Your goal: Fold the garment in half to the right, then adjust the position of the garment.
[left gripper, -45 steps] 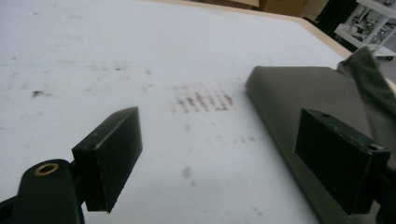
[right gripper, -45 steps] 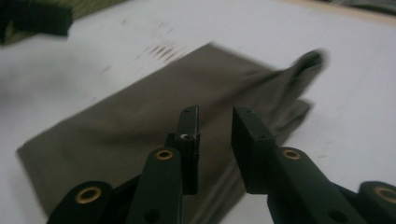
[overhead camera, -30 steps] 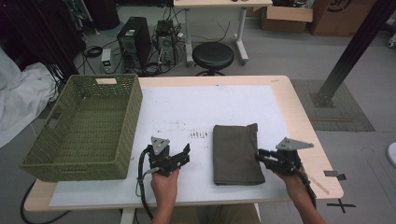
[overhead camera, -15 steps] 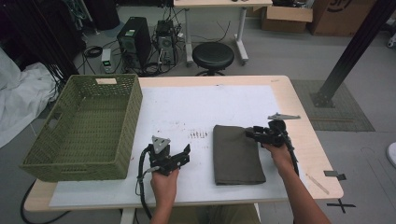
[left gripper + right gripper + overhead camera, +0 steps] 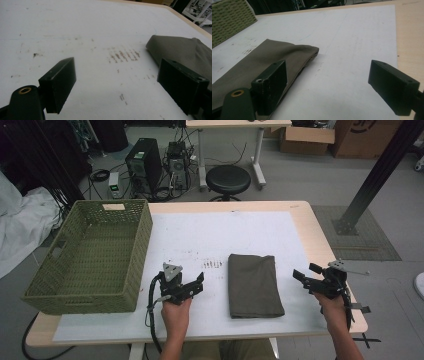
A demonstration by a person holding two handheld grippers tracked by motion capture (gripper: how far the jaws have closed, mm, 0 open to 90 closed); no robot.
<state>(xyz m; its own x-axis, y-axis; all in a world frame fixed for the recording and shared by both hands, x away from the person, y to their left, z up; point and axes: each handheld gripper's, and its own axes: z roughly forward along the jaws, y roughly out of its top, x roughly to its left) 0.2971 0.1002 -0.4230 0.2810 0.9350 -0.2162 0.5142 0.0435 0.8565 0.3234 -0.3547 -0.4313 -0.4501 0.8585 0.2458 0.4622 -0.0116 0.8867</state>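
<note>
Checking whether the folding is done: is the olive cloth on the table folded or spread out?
Folded. The olive cloth lies as a compact rectangle, and the right gripper view shows stacked layers at its edge.

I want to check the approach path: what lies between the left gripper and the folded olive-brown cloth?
Bare white table cover with a patch of small brown marks, seen in the high view, separates the left gripper from the folded olive-brown cloth.
</note>
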